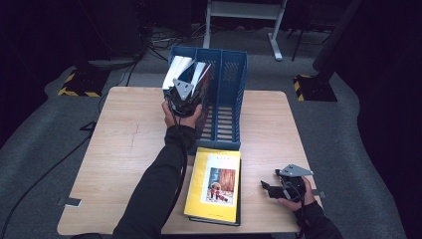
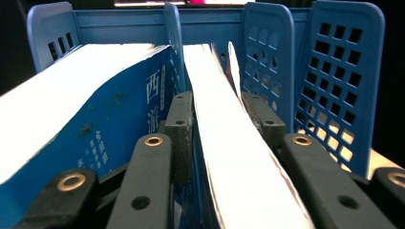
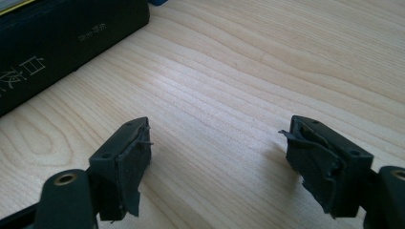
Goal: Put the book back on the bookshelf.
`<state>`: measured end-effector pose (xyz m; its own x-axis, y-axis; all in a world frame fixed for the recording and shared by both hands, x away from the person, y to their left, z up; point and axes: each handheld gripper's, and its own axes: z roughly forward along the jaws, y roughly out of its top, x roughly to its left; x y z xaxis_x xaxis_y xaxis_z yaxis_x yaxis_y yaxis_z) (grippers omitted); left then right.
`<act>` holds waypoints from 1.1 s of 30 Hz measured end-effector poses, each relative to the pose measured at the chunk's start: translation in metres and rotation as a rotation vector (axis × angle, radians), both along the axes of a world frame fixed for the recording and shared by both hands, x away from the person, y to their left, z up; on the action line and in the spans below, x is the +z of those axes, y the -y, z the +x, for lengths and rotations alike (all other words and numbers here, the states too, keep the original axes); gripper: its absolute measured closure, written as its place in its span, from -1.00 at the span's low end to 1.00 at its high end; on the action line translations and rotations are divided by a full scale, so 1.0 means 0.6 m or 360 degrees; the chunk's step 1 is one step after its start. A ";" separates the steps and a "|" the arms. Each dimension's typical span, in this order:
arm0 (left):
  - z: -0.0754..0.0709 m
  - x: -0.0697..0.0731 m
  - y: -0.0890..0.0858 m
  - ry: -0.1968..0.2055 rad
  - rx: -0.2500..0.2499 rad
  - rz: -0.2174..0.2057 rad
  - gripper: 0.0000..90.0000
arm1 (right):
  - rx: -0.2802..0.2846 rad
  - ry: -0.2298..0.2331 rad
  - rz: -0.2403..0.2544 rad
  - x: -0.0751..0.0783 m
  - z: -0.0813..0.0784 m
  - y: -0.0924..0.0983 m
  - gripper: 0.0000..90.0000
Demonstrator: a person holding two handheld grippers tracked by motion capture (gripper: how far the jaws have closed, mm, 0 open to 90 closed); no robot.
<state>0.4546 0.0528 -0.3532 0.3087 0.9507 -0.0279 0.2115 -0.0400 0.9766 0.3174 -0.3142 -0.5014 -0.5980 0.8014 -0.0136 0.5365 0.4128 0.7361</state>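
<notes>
— Nearest the lens: black jaw arms of the left gripper (image 2: 217,119), pads pinching a thin book (image 2: 224,143) from both sides, no gap showing.

— Looks of that book?

— White page edges facing up, dark cover edge on its right flank, slim, leaning a little. Standing on end in the blue file rack (image 1: 231,74), in the slot second from the left in the left gripper view.

— And from the high view?

— Same left gripper (image 1: 183,97) at the rack's near left end, held in a hand with a dark sleeve, grey three-cornered plate on top. Book tops poking out of the rack just behind it.

— Anything else in the rack?

— Blue-covered book (image 2: 95,129) in the leftmost slot, white page edges up, white Chinese characters down its spine, leaning against the divider. Slots to the right seen through perforated blue walls; contents there cannot be told from the left gripper view, bare slatted floor in the high view.

— Right gripper?

— Right gripper (image 3: 217,157) spread wide, nothing between the pads, low over pale wooden table (image 3: 248,71). Worn, frayed rubber on both pads. Resting near the table's right front corner in the high view.

— Beside it?

— Yellow-covered book (image 1: 215,184) lying flat on a dark thicker one, in front of the rack, well apart from the rack's left slots. Dark spine with pale characters at top left of the right gripper view.
</notes>
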 end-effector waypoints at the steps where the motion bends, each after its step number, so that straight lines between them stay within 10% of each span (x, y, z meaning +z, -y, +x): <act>1: -0.003 0.001 -0.002 -0.0009 -0.0017 0.0010 0.51 | 0.0000 -0.0001 0.0000 0.000 0.000 0.000 -0.48; 13: -0.053 -0.007 -0.023 -0.0058 -0.0221 0.0123 0.03 | 0.0000 0.0000 -0.0001 0.000 0.000 0.000 -0.48; 33: -0.168 -0.037 -0.088 -0.0102 -0.0639 0.0349 -0.17 | -0.0002 -0.0002 0.0000 0.000 -0.001 0.000 -0.48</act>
<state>0.3541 0.1057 -0.3751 0.6582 0.7416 0.1297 0.1965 -0.3355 0.9213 0.3171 -0.3142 -0.5013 -0.5968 0.8023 -0.0131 0.5379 0.4121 0.7354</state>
